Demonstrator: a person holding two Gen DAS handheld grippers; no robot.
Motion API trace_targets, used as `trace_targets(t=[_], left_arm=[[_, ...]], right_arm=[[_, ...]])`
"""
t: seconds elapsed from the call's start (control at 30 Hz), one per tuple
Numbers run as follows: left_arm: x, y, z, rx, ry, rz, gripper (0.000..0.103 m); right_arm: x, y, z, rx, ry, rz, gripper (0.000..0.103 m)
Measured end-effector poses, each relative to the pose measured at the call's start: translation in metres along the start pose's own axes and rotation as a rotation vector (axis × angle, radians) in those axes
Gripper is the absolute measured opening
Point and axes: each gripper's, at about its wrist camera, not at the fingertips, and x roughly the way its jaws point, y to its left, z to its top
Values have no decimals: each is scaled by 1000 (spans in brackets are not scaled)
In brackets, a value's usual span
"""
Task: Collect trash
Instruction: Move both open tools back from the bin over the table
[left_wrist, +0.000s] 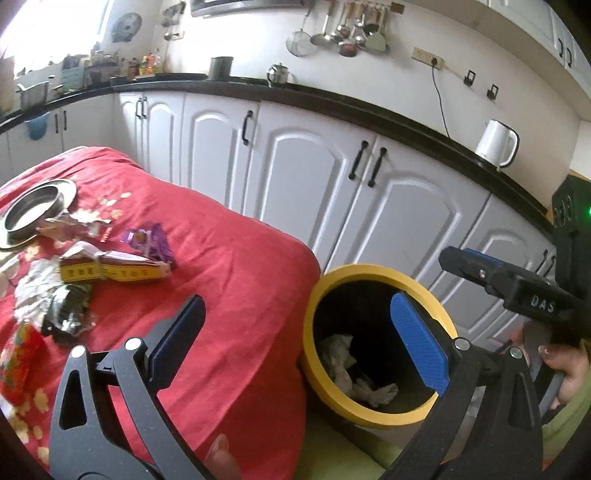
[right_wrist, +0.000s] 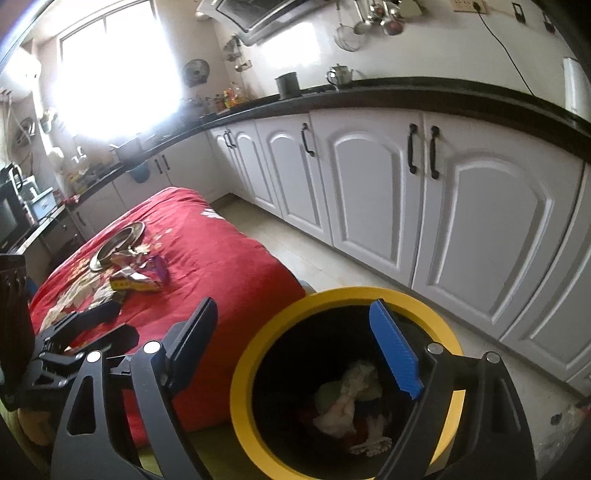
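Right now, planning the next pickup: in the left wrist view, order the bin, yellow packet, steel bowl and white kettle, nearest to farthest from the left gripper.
1. Bin, right under the left gripper.
2. Yellow packet, left, on the red cloth.
3. Steel bowl, far left.
4. White kettle, on the counter.

Wrappers (left_wrist: 114, 267) lie on the table (left_wrist: 236, 280), bin (left_wrist: 373, 341) right beside it.

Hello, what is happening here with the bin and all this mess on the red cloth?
A person is clearing trash with a gripper in each hand. Both the left gripper and the right gripper are open and empty, near the yellow-rimmed bin, which already holds crumpled paper. Wrappers lie on the red cloth beside a steel bowl, not yet collected.
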Motion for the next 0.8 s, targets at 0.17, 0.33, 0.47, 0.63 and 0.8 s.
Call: trace_targets(t=[0.17, 0.33, 0.47, 0.63, 0.8], left_arm=[[-12, 12, 4, -18, -31, 33, 92], [-24, 24, 7, -40, -58, 63, 92], [-33, 34, 8, -61, -78, 83, 92], [-45, 49, 11, -90, -103, 105, 92], [-55, 63, 12, -124, -123, 128, 92]], right_arm=[[-4, 15, 1, -39, -11, 11, 83], [-7, 25, 2, -68, -26, 25, 83], [-9, 37, 2, -96, -33, 38, 83], [-9, 51, 0, -141, -33, 56, 83], [-9, 68, 0, -184, -35, 72, 83]])
